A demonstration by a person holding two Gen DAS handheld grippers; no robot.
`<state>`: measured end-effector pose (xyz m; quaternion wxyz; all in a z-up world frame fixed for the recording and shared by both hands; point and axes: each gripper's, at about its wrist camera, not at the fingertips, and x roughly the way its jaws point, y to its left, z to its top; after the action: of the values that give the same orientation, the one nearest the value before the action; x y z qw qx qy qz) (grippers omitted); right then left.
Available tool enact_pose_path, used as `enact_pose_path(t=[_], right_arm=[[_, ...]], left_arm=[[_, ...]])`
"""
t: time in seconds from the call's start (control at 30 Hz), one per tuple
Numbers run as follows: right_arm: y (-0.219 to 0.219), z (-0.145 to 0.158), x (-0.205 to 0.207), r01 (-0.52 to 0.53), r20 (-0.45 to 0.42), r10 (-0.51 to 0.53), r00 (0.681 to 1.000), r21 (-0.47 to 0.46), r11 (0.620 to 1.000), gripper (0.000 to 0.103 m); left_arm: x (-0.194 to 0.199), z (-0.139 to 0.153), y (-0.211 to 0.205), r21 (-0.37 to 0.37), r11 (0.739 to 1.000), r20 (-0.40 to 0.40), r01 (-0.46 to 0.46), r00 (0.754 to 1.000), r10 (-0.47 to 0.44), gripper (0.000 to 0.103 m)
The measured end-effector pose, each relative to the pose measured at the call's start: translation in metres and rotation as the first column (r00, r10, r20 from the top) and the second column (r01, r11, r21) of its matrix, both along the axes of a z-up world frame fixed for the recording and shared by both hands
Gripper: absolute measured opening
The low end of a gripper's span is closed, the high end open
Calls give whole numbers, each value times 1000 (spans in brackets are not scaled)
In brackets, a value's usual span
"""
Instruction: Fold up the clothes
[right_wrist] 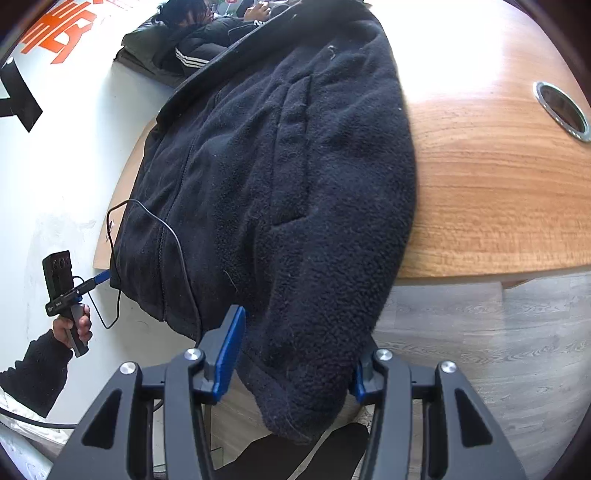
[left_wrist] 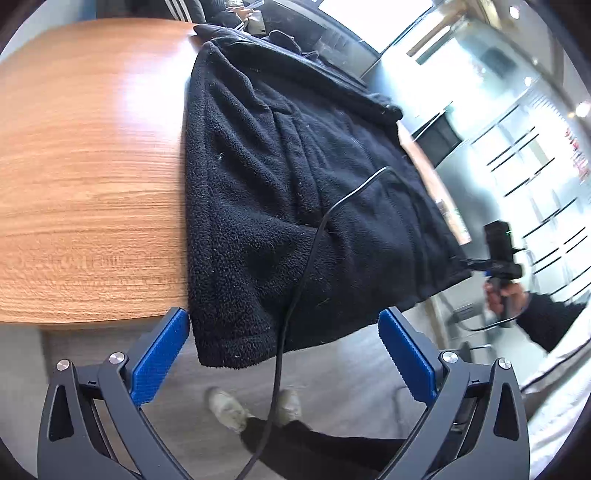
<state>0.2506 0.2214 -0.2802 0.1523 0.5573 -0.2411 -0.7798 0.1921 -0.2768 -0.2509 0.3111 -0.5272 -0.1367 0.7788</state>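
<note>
A black fleece jacket (left_wrist: 295,184) lies on the wooden table (left_wrist: 85,177), its hem and a sleeve hanging over the near edge. My left gripper (left_wrist: 284,354) is open, its blue pads (left_wrist: 159,354) on either side of the hanging sleeve end, apart from it. In the right wrist view the jacket (right_wrist: 280,177) hangs between my right gripper's (right_wrist: 295,362) open jaws, the cuff filling the gap; the right pad is mostly hidden behind the cloth. Each gripper also shows in the other's view, held in a hand: one in the left wrist view (left_wrist: 498,258) and one in the right wrist view (right_wrist: 66,291).
A thin black cable (left_wrist: 295,295) runs across the jacket. A round metal grommet hole (right_wrist: 563,110) sits in the table (right_wrist: 498,184) at the right. A seated person (right_wrist: 199,33) is beyond the far edge. My shoes (left_wrist: 255,406) stand on the grey floor below.
</note>
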Motion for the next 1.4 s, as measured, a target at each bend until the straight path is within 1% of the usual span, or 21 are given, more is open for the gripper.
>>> enact_pose_path(t=[0.07, 0.17, 0.27, 0.37, 0.43, 0.5, 0.57, 0.63, 0.67, 0.7, 0.77, 0.8, 0.83, 0.87, 0.9, 0.93, 1.0, 1.07, 1.1, 1.23, 1.4], right_arm=[[-4, 0, -3, -11, 2, 11, 1000, 8, 1000, 53], [-9, 0, -7, -28, 4, 27, 1000, 20, 999, 53], [-8, 0, -7, -34, 7, 34, 999, 24, 999, 53], [-8, 0, -7, -34, 10, 33, 999, 23, 999, 53], [-9, -1, -8, -34, 12, 34, 999, 22, 999, 53], [-9, -1, -9, -38, 12, 37, 999, 20, 999, 53], [-6, -2, -8, -43, 11, 43, 999, 14, 999, 53], [-4, -4, -8, -43, 13, 43, 999, -2, 999, 53], [-3, -5, -7, -43, 14, 43, 999, -10, 999, 53], [-2, -6, -7, -43, 12, 43, 999, -16, 999, 53], [-1, -8, -6, -45, 7, 45, 999, -26, 999, 53], [-1, -9, -6, -47, 4, 48, 999, -29, 998, 53], [-1, -10, -5, -50, 1, 50, 999, -32, 998, 51], [-1, -11, -5, -53, -4, 53, 999, -25, 998, 45], [0, -13, -5, -55, -3, 55, 999, -17, 998, 37], [2, -15, -5, -56, -2, 56, 998, -9, 998, 35], [3, -16, -4, -55, -8, 55, 998, -12, 998, 26], [3, -15, -1, -57, -20, 57, 998, -16, 998, 17], [3, -13, 1, -60, -26, 60, 998, -18, 998, 15], [11, -6, 11, -62, -51, 59, 997, -44, 997, 13], [10, 3, 20, -85, -43, 83, 996, -55, 995, 12]], left_arm=[[-3, -1, -3, 26, 999, 22, 19, 1000, -19, 103], [0, -8, -11, 15, 999, 84, 38, 996, -39, 103], [5, -19, -20, 25, 999, 104, 23, 994, -25, 103], [-3, -28, -23, 75, 997, 126, -5, 992, -4, 103], [-9, -27, -19, 108, 994, 116, 12, 993, -25, 103], [-15, -34, -12, 132, 991, 152, 24, 987, -44, 103], [-17, -39, -6, 138, 990, 150, 38, 987, -59, 103], [-19, -41, 0, 112, 993, 152, 33, 987, -50, 100], [-20, -43, 3, 91, 995, 152, 28, 988, -41, 91], [-19, -43, 6, 64, 997, 143, 32, 989, -41, 73], [-17, -44, 12, 10, 999, 125, 39, 991, -40, 56], [-14, -40, 16, -22, 999, 112, 42, 993, -39, 54], [-10, -36, 22, -76, 996, 95, 46, 995, -38, 52], [-8, -33, 26, -100, 994, 85, 43, 996, -35, 42], [-5, -30, 31, -125, 992, 76, 8, 997, 1, 38], [-3, -28, 34, -147, 989, 67, -22, 997, 32, 37], [1, -24, 36, -151, 988, 56, -33, 998, 42, 23], [9, -16, 35, -149, 988, 21, -48, 998, 52, 17], [12, -13, 33, -150, 987, 7, -54, 998, 56, 15], [23, 6, 27, -140, 988, -40, -66, 997, 61, 13], [29, 25, 13, -134, 990, -59, -37, 998, 29, 12]])
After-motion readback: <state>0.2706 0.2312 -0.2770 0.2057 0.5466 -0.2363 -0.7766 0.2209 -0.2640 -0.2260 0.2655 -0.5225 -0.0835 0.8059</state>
